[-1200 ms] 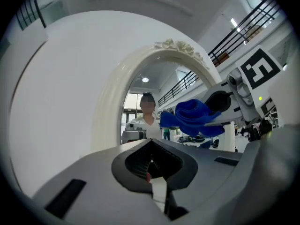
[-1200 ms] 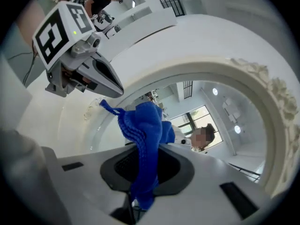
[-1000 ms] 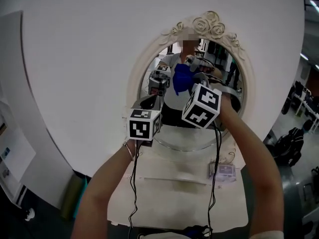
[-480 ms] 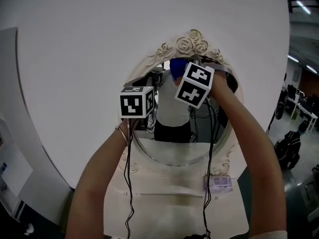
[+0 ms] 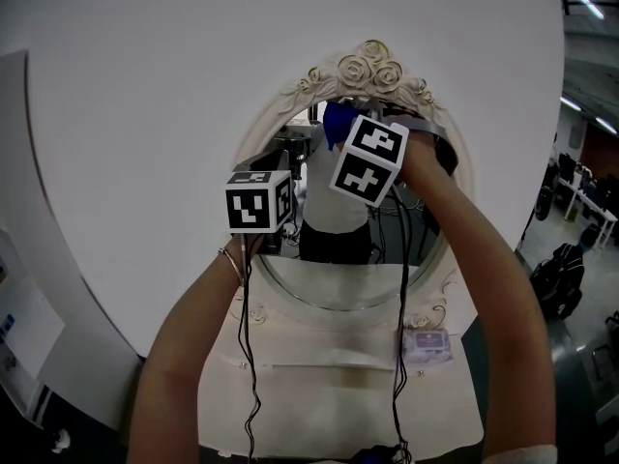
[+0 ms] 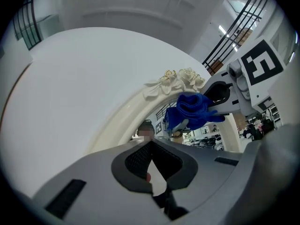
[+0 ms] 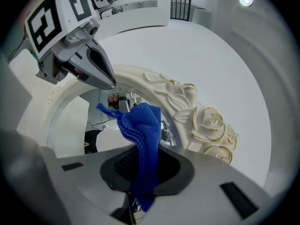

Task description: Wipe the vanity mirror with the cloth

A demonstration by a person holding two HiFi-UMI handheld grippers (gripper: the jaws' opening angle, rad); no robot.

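Note:
An oval vanity mirror in a cream frame, with carved roses at its top, stands against a white curved wall. A bunched blue cloth is at the glass just under the roses. My right gripper is shut on this cloth, and its marker cube covers the jaws in the head view. My left gripper is held beside the mirror's left rim with its jaws shut on nothing; its marker cube faces me. The left gripper view shows the cloth below the roses.
Below the mirror is a cream vanity top with a small box at its right. Two black cables hang from the grippers. A dark bag sits on the floor at the right.
Both grippers have risen. The cloth has gone from the middle of the glass up to its top edge under the roses, then drifted slightly left.

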